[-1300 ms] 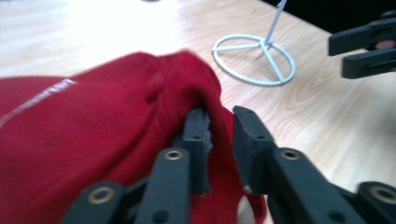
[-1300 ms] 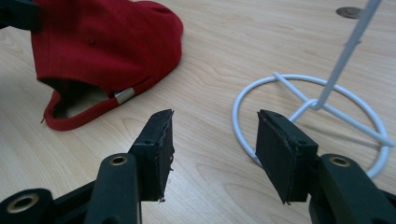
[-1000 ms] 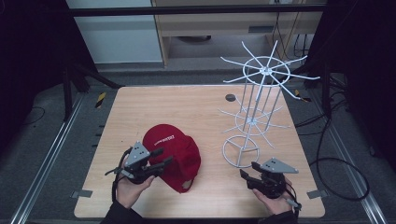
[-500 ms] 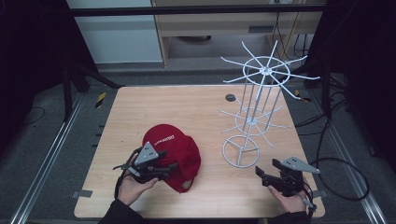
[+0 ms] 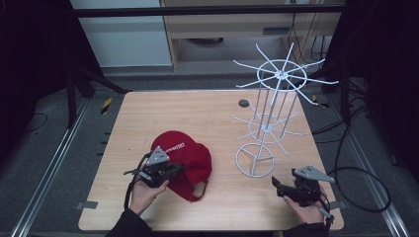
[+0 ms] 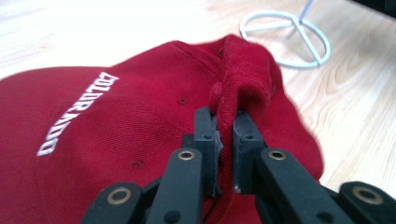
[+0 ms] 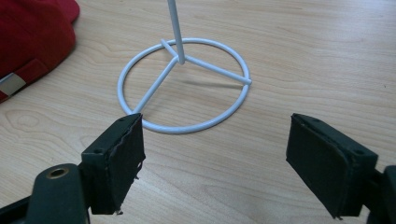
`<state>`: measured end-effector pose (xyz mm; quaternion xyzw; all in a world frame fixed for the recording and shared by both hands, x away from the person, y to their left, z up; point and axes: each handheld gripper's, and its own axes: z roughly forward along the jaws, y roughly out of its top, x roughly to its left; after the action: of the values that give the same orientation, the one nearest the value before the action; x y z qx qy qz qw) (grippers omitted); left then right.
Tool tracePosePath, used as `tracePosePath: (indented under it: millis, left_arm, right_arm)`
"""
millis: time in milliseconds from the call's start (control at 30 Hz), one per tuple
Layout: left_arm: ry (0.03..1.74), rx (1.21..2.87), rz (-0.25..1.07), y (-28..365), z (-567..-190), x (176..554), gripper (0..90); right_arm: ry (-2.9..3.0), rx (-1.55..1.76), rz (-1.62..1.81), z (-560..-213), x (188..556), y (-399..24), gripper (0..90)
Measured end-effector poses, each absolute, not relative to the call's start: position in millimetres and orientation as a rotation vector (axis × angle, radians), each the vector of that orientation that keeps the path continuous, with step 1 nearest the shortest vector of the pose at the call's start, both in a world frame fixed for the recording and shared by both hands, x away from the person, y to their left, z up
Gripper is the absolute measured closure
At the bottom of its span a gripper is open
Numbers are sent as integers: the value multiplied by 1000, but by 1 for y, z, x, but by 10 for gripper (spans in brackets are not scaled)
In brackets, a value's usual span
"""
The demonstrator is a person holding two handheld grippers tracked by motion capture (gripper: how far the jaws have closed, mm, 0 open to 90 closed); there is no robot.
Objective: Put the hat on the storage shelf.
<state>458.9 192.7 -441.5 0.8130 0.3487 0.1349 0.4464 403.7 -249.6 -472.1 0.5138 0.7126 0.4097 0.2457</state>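
Lab or test bench, probably: bare wooden table (image 5: 207,118) framed by metal rails (image 5: 44,173) on grey floor, black cables (image 5: 356,173) trailing at right, dark curtained sides, pale cabinets (image 5: 222,29) behind, dimly lit.
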Motion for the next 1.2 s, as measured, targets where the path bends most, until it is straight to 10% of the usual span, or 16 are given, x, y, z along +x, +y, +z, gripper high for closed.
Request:
tracePosePath:
  millis: [1200]
  left_arm:
    - [937,1479,435,208,-321,457,828]
  right_arm:
    - [1948,1365,1107,-477,404,-247,205]
